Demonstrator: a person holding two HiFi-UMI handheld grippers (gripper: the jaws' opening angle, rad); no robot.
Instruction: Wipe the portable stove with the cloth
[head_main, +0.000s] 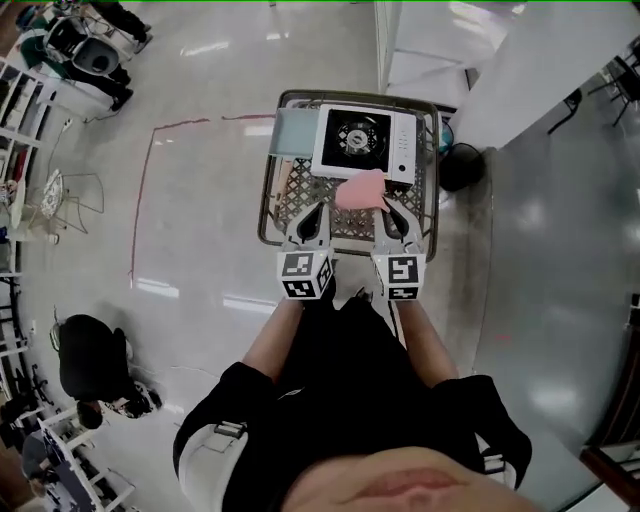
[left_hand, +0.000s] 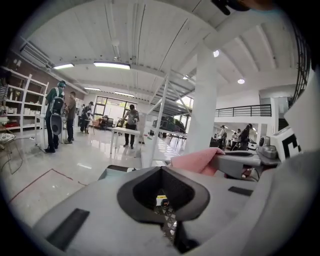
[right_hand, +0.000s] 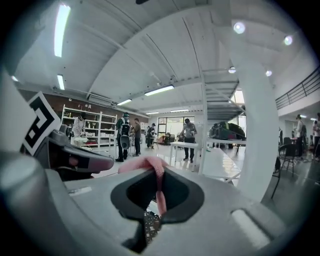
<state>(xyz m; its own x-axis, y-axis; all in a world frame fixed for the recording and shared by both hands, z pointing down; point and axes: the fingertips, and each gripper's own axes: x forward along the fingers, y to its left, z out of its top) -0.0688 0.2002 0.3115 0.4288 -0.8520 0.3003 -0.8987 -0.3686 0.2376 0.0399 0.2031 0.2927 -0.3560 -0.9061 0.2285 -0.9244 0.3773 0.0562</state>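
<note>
At the far left of the room, white shelves stand along the wall, and some people stand near them. The floor is pale and glossy and reflects the ceiling lamps. A thin red line is marked on it, to the left of the table.

The wire table has a mesh top and stands in front of the person. The left gripper is held over the near part of the mesh. In the left gripper view its jaws are together and nothing is between them.

A pale grey-blue panel lies at the far left corner of the table. Just beside it, to the right, lies the stove, white with a black round burner. The pink cloth is at the near edge of the stove. The right gripper has its jaws closed on the cloth, and a strip of it hangs between them.

A black round thing is on the floor right of the table. A white pillar stands farther to the right.
</note>
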